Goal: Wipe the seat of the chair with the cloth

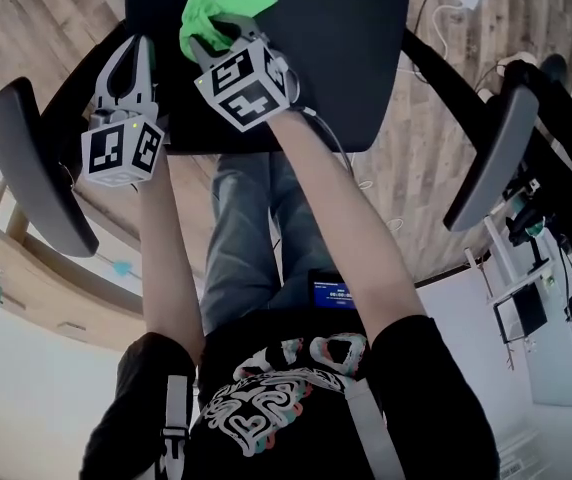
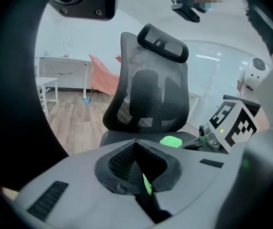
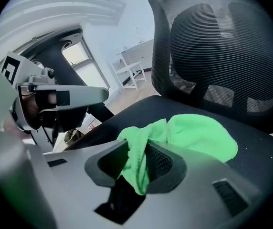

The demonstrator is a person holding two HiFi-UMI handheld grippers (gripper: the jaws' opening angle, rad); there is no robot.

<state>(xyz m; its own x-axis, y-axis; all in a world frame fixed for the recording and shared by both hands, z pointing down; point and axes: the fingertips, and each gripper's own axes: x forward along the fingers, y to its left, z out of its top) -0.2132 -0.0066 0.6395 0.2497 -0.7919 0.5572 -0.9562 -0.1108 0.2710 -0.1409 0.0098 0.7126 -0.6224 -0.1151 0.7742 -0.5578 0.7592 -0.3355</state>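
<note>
Pinching a fold of the green cloth (image 3: pixel 194 137), the right tool (image 1: pixel 221 36) is clamped on it, and the rest of the cloth lies on the chair seat (image 1: pixel 316 58) just ahead of its jaws. Left of it, the left tool (image 1: pixel 131 60) hovers at the seat's edge with its jaws together, holding nothing.

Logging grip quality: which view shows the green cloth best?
Right gripper view: cloth pinched between the jaws, rest lying on the seat. Head view shows it bunched; left gripper view only a small patch.
</note>
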